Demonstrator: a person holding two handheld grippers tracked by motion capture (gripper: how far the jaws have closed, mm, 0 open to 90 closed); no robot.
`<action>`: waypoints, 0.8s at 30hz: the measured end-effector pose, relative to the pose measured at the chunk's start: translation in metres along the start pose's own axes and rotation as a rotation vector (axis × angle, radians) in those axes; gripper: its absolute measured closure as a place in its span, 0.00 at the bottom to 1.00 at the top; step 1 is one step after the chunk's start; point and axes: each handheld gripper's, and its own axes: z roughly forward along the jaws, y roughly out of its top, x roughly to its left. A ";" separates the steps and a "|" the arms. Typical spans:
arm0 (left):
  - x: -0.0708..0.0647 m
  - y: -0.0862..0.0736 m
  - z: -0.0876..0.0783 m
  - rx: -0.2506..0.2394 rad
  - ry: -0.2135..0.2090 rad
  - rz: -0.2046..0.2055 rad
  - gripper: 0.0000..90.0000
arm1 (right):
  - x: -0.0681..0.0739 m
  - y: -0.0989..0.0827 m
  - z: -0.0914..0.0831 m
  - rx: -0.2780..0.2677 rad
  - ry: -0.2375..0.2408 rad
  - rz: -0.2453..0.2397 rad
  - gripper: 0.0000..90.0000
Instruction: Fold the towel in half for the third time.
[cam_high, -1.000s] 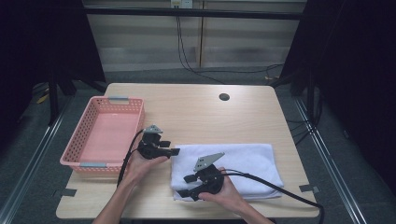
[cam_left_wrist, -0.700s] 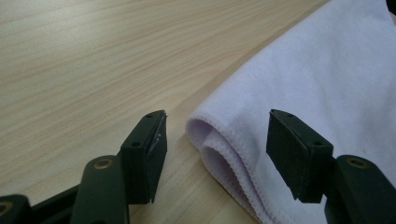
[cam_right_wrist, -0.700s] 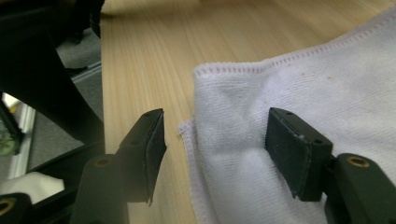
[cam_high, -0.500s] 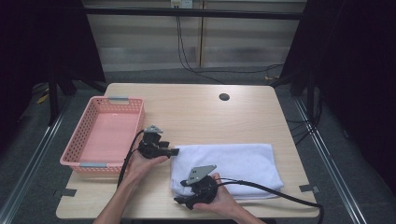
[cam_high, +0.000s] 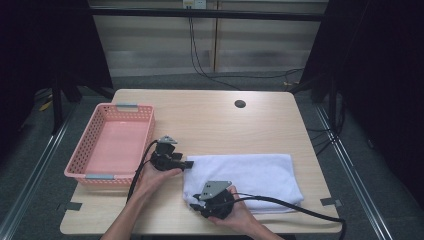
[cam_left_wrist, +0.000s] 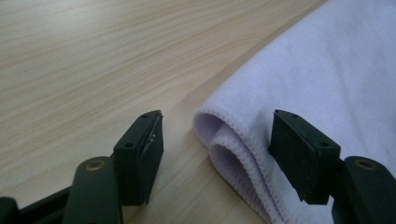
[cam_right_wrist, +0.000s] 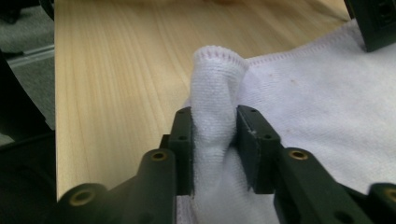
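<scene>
A white folded towel (cam_high: 250, 172) lies on the wooden table (cam_high: 215, 120), toward its near right. My left gripper (cam_high: 189, 163) is at the towel's far left corner. In the left gripper view it (cam_left_wrist: 217, 149) stands open, the folded corner (cam_left_wrist: 233, 140) between its jaws and untouched by the pads (cam_left_wrist: 299, 154). My right gripper (cam_high: 196, 206) is at the towel's near left corner. In the right gripper view its jaws (cam_right_wrist: 214, 144) have just been closing and now pinch a raised fold of the towel (cam_right_wrist: 215, 93).
An empty pink basket (cam_high: 80, 160) stands at the table's left side, close to my left hand. A round cable hole (cam_high: 240, 104) sits at the far middle. A black cable (cam_high: 300, 210) trails over the towel's near edge to the right.
My right gripper has slid a little toward the towel's near left corner and shut on it. The left gripper has stayed at the far left corner.
</scene>
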 end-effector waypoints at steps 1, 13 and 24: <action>0.000 0.000 0.000 0.001 -0.017 0.006 0.43 | -0.002 0.001 0.000 0.001 0.002 0.020 0.81; -0.004 0.003 -0.005 -0.066 -0.137 -0.012 0.93 | -0.017 0.007 -0.018 -0.052 0.075 0.134 0.88; -0.005 0.025 -0.029 -0.149 -0.166 -0.023 0.93 | -0.023 0.031 -0.039 -0.143 0.102 0.162 0.88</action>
